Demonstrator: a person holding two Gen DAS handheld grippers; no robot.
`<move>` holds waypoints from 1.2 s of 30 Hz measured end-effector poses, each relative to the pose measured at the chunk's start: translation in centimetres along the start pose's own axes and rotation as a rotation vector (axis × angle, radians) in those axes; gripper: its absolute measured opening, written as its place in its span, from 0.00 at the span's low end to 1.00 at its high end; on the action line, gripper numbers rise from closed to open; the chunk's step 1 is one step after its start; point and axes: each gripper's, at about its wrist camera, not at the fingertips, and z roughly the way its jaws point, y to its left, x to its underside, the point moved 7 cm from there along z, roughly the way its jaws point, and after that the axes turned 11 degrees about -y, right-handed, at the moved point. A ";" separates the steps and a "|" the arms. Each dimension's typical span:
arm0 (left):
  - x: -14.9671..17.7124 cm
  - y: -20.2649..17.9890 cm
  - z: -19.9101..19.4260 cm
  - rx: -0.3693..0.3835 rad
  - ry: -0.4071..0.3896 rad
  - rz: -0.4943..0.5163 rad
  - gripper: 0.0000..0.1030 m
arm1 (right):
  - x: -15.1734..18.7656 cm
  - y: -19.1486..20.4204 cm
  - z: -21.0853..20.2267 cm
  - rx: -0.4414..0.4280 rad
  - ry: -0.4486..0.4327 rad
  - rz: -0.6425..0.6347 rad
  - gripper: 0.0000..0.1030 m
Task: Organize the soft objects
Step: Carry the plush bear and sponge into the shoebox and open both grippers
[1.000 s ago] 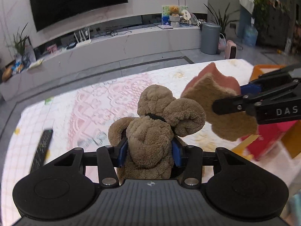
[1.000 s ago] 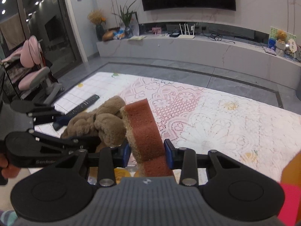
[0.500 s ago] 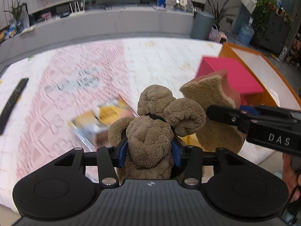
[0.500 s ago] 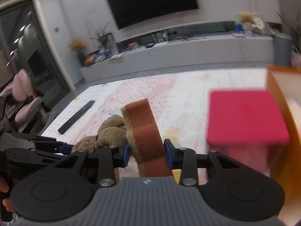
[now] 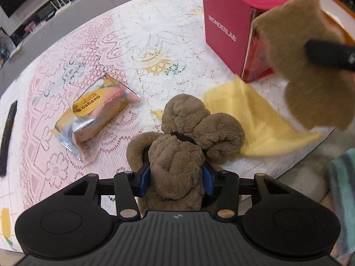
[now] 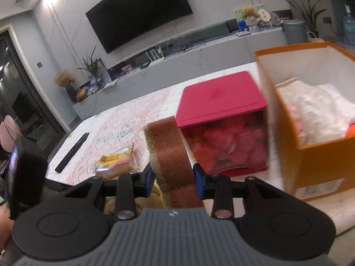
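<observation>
My left gripper (image 5: pixel 176 180) is shut on a brown plush toy (image 5: pixel 184 146), held above the lace tablecloth (image 5: pixel 111 51) near its front edge. A yellow cloth (image 5: pixel 255 119) lies flat just beyond the toy. My right gripper (image 6: pixel 174 180) is shut on a brown sponge with a tan scouring face (image 6: pixel 168 150), standing upright between the blue pads. That sponge (image 5: pixel 315 75) also fills the right of the left wrist view, blurred. An orange box (image 6: pixel 321 161) with white soft items inside stands to the right of the sponge.
A red WONDERLAB box (image 5: pixel 233 24) with a clear front stands between the sponge and the orange box. A foil snack packet (image 5: pixel 95 113) lies on the cloth at left. A black remote (image 5: pixel 7 137) rests by the far left edge.
Both grippers have swung right and down over the table with their loads. The red box, yellow cloth and snack packet came into view; the orange box now sits close on the right.
</observation>
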 end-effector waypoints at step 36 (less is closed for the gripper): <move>-16.9 -10.4 -14.0 0.062 -0.441 0.161 0.53 | -10.1 -9.2 -11.5 0.091 -0.202 -0.017 0.35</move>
